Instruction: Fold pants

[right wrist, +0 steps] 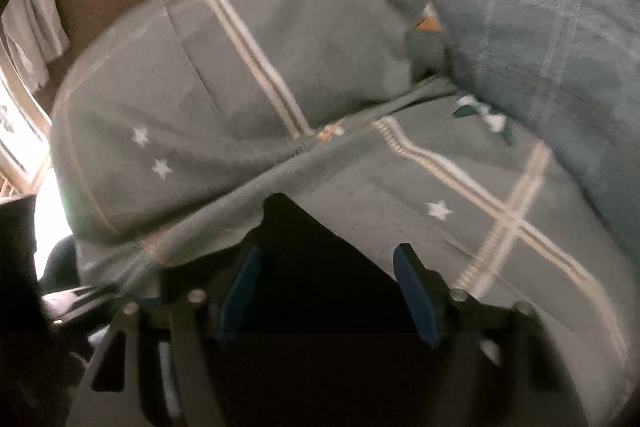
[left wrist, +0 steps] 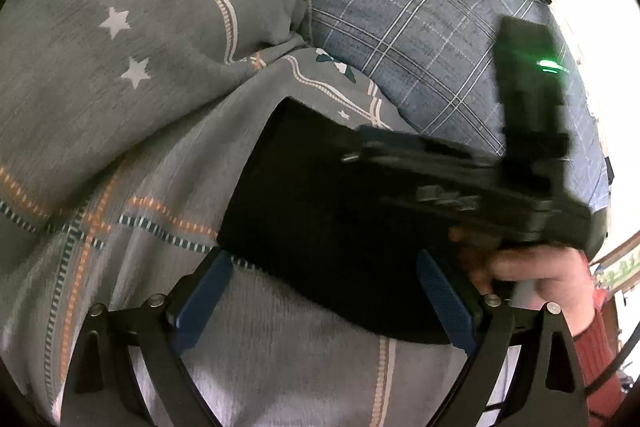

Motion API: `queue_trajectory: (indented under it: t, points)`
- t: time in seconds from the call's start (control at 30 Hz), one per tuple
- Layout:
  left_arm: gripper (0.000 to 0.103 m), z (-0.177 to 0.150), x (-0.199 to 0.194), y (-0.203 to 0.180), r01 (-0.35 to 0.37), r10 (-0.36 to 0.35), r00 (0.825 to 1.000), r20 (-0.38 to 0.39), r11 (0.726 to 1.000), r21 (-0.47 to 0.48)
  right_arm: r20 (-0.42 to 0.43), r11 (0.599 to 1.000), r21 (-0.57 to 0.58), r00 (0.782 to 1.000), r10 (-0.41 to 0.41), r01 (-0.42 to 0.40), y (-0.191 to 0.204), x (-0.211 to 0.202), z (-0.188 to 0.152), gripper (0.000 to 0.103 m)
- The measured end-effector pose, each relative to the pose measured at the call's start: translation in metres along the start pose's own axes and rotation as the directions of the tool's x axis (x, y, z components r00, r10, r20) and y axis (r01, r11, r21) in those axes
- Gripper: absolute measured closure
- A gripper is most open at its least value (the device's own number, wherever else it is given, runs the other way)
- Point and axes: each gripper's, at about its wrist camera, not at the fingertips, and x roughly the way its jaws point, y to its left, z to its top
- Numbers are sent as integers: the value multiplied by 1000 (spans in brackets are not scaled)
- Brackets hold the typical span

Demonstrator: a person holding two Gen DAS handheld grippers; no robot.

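Pants (left wrist: 320,227), black, lie on the grey star-print bedding (left wrist: 120,87) of a bed, before 2 pillows (right wrist: 240,67). Left tongs (left wrist: 324,291) gape wide above them, holding nothing. Right tongs (right wrist: 324,287) likewise spread, empty, over the dark cloth.

Both fisheye views bend hard toward black, vignetted corners. The left wrist view is evenly lit, with blown-out glare at the upper right edge and motion blur right of centre. The right wrist view is dimmer, smeared throughout, with overexposed white at the left edge.
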Motion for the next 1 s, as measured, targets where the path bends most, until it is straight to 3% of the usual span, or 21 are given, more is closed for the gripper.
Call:
queue_trajectory:
  t: [0.07, 0.1, 0.13, 0.17, 0.27, 0.43, 0.53, 0.67, 0.77, 0.87, 0.93, 1.0]
  points:
    - [14, 2, 1, 2, 9, -10, 1000, 16, 1000, 3, -2, 1000, 11, 1000, -16, 16, 0, 7, -2, 57]
    - [22, 2, 1, 3, 11, -11, 1000, 26, 1000, 2, 18, 999, 38, 1000, -3, 3, -2, 3, -3, 65]
    - [45, 3, -1, 4, 9, -10, 999, 34, 1000, 2, 43, 998, 61, 999, 16, -19, -3, -4, -4, 84]
    - [64, 5, -3, 3, 2, -3, 999, 43, 1000, 11, 74, 996, 84, 997, 35, -41, -5, -14, -5, 86]
    - [76, 11, -20, -10, 54, -60, 994, 94, 997, 62, 180, 992, 113, 983, 42, -63, -8, -57, -11, 89]
    - [82, 13, -49, -67, 147, -180, 975, 130, 962, 232, 388, 975, 192, 921, 26, -108, -29, -147, -38, 91]
    - [83, 6, -55, -115, 222, -271, 957, 98, 910, 349, 496, 954, 266, 868, -12, -138, -54, -201, -71, 94]
    - [83, -18, -36, -178, 316, -355, 935, -10, 817, 482, 559, 919, 374, 821, -113, -128, -83, -250, -130, 94]
    - [83, -46, 9, -216, 378, -357, 923, -146, 757, 533, 531, 857, 504, 821, -210, -107, -111, -261, -184, 96]
    - [83, -72, 56, -238, 390, -294, 921, -257, 729, 563, 456, 769, 634, 844, -284, -84, -138, -253, -229, 103]
    - [83, -90, 78, -243, 404, -244, 909, -337, 711, 576, 395, 712, 700, 861, -321, -56, -150, -246, -250, 101]
    - [81, -93, 80, -242, 403, -222, 906, -360, 709, 579, 360, 669, 742, 866, -347, -41, -154, -248, -267, 98]
